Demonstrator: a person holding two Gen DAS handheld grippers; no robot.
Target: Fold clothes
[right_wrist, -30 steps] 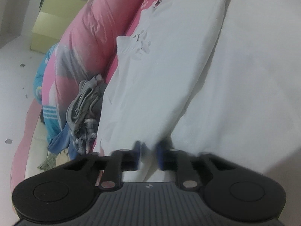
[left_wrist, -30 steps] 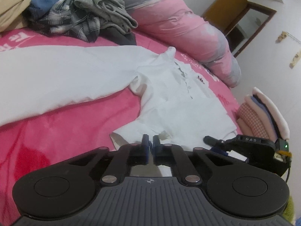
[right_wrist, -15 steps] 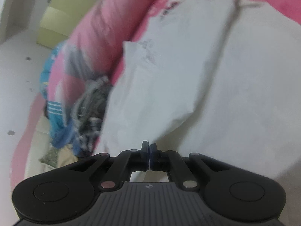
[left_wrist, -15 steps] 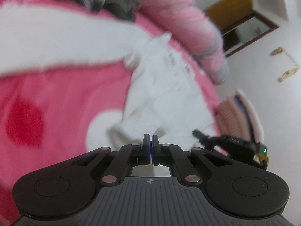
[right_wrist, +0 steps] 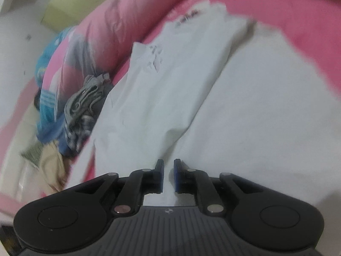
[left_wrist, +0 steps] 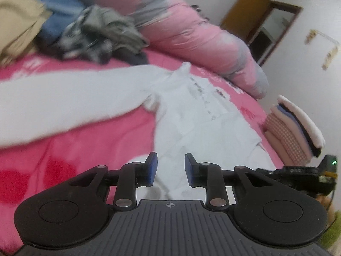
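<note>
Left gripper (left_wrist: 170,167) hangs with its blue pads spread wide and nothing between them, low over the near edge of the white shirt (left_wrist: 198,115), which lies on the pink bedspread (left_wrist: 64,149) with one long sleeve stretched far out to the left and the collar pointing away. Right gripper (right_wrist: 168,175) has its pads parted by a narrow gap, also pinching nothing, just above the shirt's broad white cloth (right_wrist: 234,106). Judging by the flattened body and the outflung sleeve, the garment is partway into its fold: a sleeve or side panel looks due to be brought across, which would call for closing on a hem or cuff edge and carrying it over without dragging the rest. A folded stack (left_wrist: 298,128) sits at the bed's right edge, a loose heap of clothes (left_wrist: 91,34) at the far left. Motion blur smears both views; the shirt's far side and whether any layer is already doubled under cannot be made out.
</note>
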